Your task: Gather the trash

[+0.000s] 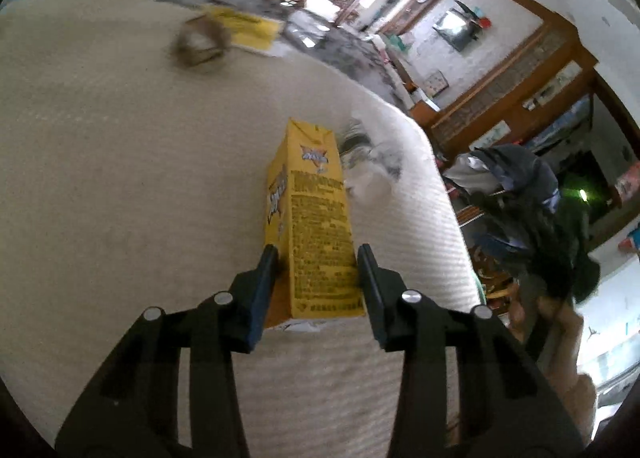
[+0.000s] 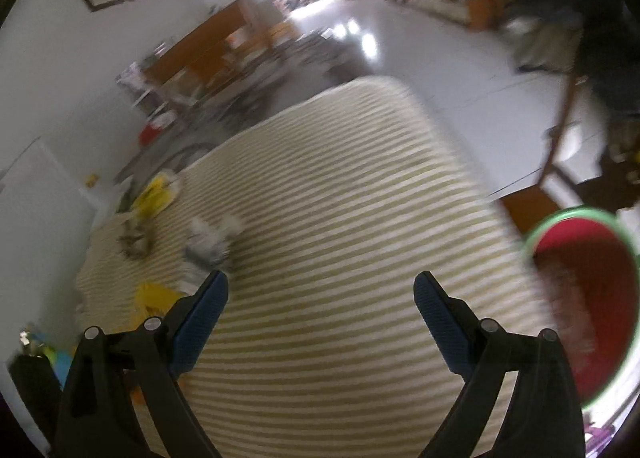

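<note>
Presently left tongs (image 1: 316,270) pinching upright yellow printed carton (image 1: 310,217) by base, for lifting; right tongs (image 2: 320,298) spread, empty, red green-rimmed bin (image 2: 592,298) rightward.

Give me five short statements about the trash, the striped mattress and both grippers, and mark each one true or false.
1. The left gripper has the yellow printed carton between its fingers. True.
2. The right gripper grips a crumpled grey-white paper wad. False: its jaws stand wide open and empty; the wad lies ahead, to their left.
3. The red bucket with a green rim stands on the cream striped mattress. False: it sits off the mattress edge.
4. The carton stands upright. True.
5. A brown ring-shaped object touches the carton. False: it lies far off.
</note>
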